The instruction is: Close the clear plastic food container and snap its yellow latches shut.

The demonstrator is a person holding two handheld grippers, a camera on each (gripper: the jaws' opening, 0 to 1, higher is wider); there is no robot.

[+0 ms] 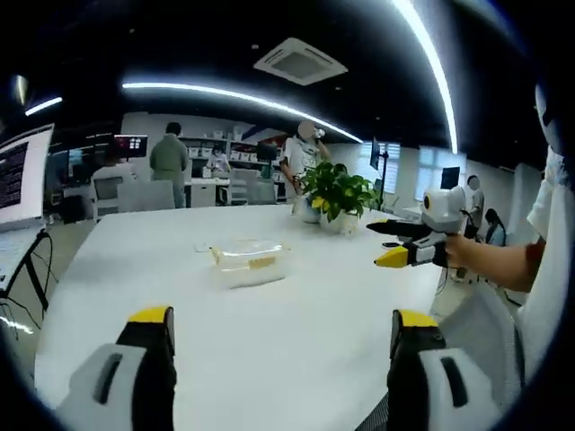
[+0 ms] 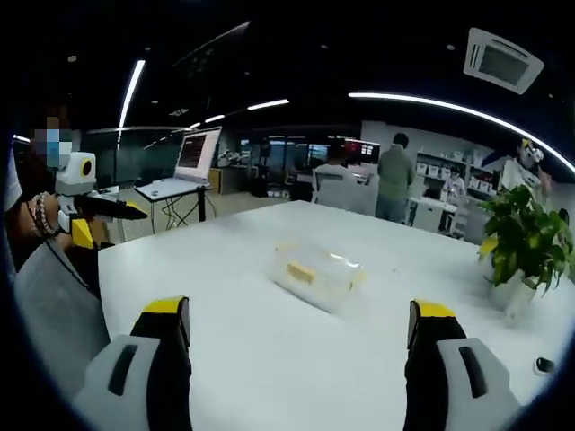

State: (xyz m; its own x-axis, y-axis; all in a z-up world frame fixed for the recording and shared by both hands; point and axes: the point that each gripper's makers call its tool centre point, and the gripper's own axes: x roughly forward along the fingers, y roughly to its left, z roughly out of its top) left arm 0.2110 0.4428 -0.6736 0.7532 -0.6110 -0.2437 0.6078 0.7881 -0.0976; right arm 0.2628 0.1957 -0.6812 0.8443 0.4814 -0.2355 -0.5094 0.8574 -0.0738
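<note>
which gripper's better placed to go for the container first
Slightly the right, as a judgement: the container sits near centre between the right gripper jaws. The left gripper sees it off to one side. Both are open and apart from it.

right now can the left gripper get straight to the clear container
Probably yes. The left gripper is open, and bare white table lies between its jaws and the clear container. The right gripper hovers off to one side, clear of that path.

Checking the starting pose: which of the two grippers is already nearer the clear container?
Neither clearly: the left gripper and the right gripper both hover open, well short of the clear container.
</note>
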